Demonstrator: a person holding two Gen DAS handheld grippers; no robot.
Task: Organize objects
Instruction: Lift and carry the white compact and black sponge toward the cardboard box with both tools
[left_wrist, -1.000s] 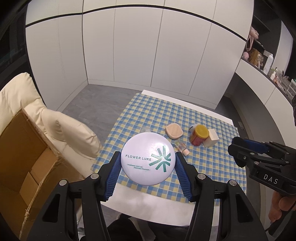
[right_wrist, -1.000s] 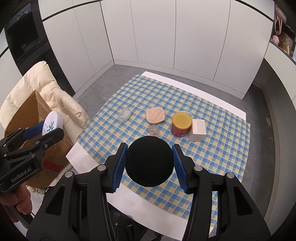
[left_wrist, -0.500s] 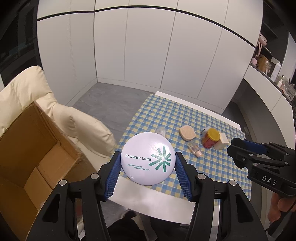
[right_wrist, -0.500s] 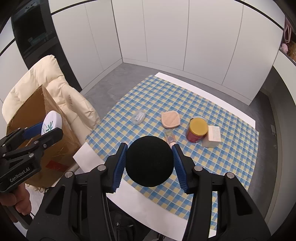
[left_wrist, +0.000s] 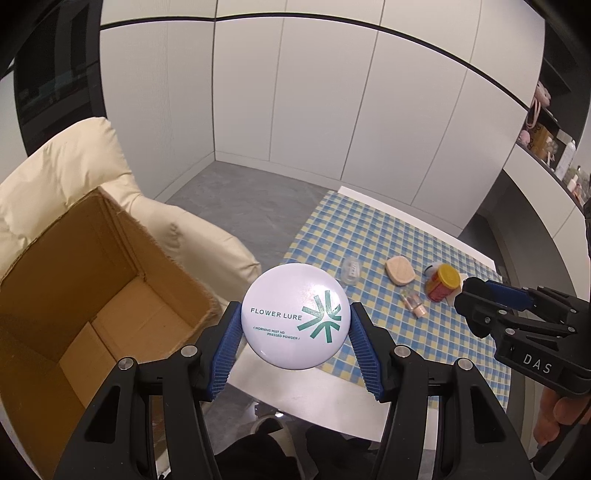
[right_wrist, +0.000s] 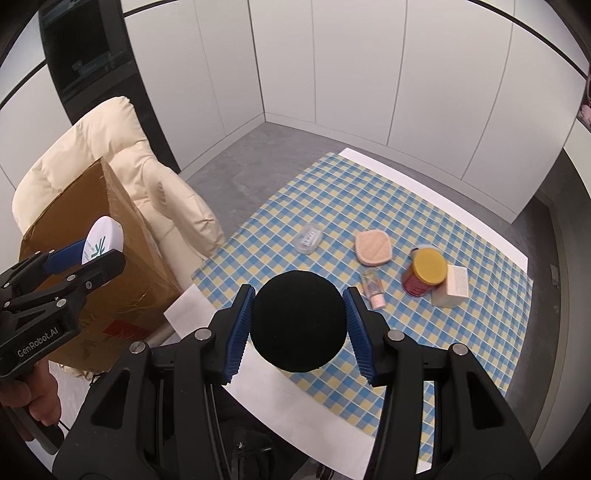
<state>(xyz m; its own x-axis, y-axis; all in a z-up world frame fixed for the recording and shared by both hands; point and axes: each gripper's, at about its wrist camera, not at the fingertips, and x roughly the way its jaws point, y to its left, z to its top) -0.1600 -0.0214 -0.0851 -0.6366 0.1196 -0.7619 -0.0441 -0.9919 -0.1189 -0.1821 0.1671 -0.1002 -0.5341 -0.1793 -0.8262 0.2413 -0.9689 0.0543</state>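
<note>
Now both hands are swinging w/ their loads toward the cardboard box (left_wrist: 92, 295): left gripper (left_wrist: 295, 332) clamping the pressed-powder compact (left_wrist: 295, 315), right gripper (right_wrist: 299, 325) clamping the black puff (right_wrist: 299, 321), drop-off probably next.

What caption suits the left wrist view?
Left gripper holds a white powder compact near an open cardboard box.

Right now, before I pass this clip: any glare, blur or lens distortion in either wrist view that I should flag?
Left wrist view: strong fisheye bending of the wall panels, dark vignette corners, soft sheen on the white compact, its lettering sharp. Right wrist view: same barrel distortion; the black puff reads as a featureless dark disc, while the checked tablecloth stays crisp. No motion blur in either.
</note>
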